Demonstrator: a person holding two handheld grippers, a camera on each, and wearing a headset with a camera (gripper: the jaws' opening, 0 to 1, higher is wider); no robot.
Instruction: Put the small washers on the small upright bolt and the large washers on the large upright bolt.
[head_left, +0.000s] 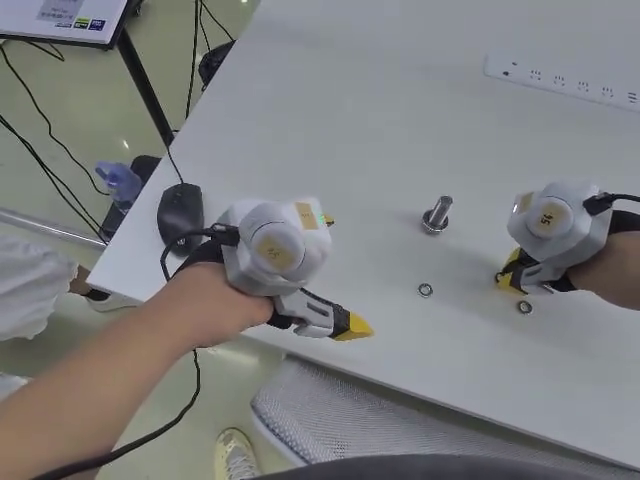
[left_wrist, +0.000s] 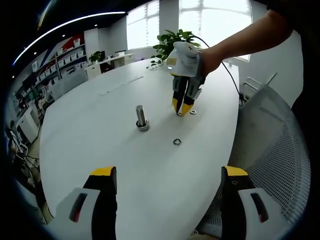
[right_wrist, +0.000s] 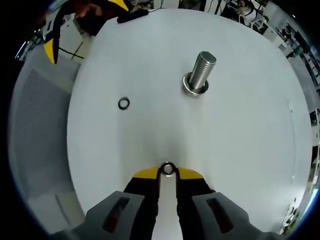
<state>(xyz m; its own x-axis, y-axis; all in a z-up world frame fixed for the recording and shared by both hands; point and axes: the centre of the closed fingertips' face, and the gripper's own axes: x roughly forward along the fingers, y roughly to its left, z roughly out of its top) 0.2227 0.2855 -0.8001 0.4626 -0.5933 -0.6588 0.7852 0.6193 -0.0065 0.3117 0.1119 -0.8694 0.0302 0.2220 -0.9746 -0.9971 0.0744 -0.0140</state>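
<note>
On the white table (head_left: 330, 120) an upright bolt (head_left: 437, 213) is seen standing on its head, threads up, with a ring-like collar around its base. A loose washer (head_left: 425, 290) is laid flat on the table near the bolt, on the side toward the person and apart from it. The right gripper (right_wrist: 168, 175) is held low over the table to the right of the bolt, its jaws drawn close with a narrow gap between them. A second washer (right_wrist: 168, 168) is seen right at the yellow tips, and whether it is pinched or merely lying on the table beside them cannot be told. The left gripper (left_wrist: 169, 172) is held above the table's near edge, well apart from the bolt and both washers, with its jaws spread wide over bare tabletop. A power strip (head_left: 560, 80) is laid along the far side of the table, a computer mouse (head_left: 180, 212) is set at its left edge, and a mesh chair (head_left: 330, 415) is placed below the near edge.
</note>
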